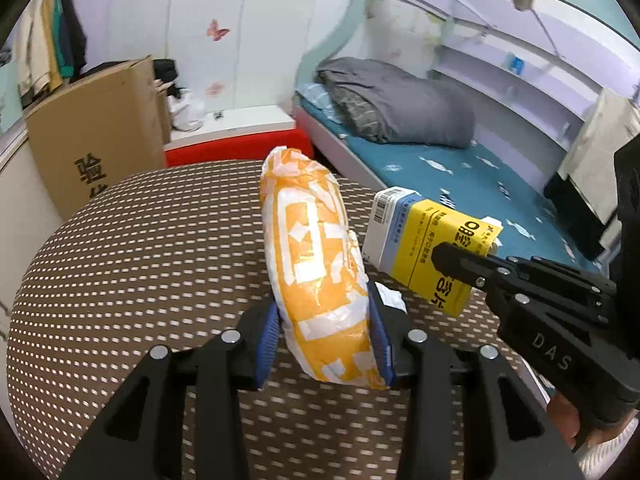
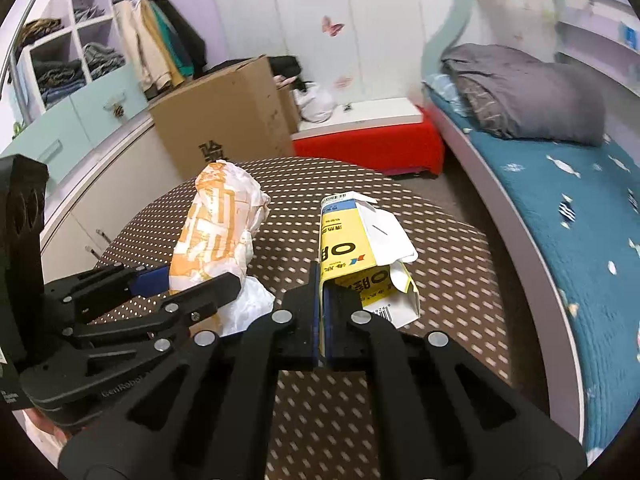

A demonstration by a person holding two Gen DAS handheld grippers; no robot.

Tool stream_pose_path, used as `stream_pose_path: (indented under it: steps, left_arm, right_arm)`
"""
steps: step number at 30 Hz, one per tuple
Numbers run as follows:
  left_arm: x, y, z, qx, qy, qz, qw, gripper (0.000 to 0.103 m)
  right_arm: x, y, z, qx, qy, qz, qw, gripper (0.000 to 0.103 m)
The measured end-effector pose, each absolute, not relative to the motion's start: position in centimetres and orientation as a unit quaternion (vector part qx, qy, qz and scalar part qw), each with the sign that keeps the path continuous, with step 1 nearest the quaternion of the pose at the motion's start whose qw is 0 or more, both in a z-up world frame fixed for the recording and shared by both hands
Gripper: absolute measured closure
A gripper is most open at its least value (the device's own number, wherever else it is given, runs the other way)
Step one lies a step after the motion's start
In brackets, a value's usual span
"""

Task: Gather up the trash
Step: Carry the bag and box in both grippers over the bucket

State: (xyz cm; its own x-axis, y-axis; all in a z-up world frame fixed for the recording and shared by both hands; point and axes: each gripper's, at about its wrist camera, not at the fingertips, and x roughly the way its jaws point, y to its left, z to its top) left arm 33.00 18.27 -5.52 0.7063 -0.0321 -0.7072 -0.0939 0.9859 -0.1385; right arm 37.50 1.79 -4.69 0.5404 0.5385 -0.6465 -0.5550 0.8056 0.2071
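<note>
At frame centre, the left gripper [image 1: 324,336] is clamping a crumpled orange-and-white paper wrapper [image 1: 316,264]; the right gripper [image 2: 323,312] is pinching a yellow cardboard carton [image 2: 352,256], both lifted clear of the brown dotted tabletop [image 1: 140,260] for disposal.

Grey folded blanket [image 1: 396,104] lies on the blue bed [image 1: 460,168].

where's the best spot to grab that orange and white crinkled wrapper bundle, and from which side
Grip the orange and white crinkled wrapper bundle across its narrow middle, coming from its near end along its length. It is long, soft and slim there, so the left gripper spans it, as its blue pads do now.
</note>
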Motion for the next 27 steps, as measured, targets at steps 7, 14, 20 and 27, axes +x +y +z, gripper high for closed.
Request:
stream_pose_path:
  steps: [7,14,20,27]
  left_arm:
    - [32.2,12.2,-4.2,-0.056,0.374,-0.026,0.925,0.063]
    - [31.2,5.1,-3.5,-0.024,0.37,-0.076,0.926,0.063]
    - [30.3,-1.0,-3.7,0.002,0.373,-0.12,0.92,0.063]
    - [29.4,-7.1,-5.0,0.027,0.382,-0.168,0.908,0.063]
  right_arm:
    - [35.4,-4.3,-3.6,0.006,0.355,0.267,0.896,0.102]
    - [33.2,-11.0,-2.9,0.029,0.342,0.22,0.913,0.102]
    - [31.1,-16.7,-3.0,0.042,0.337,0.178,0.924,0.102]
    - [28.8,-22.6,-4.8,0.066,0.344,0.135,0.927,0.102]
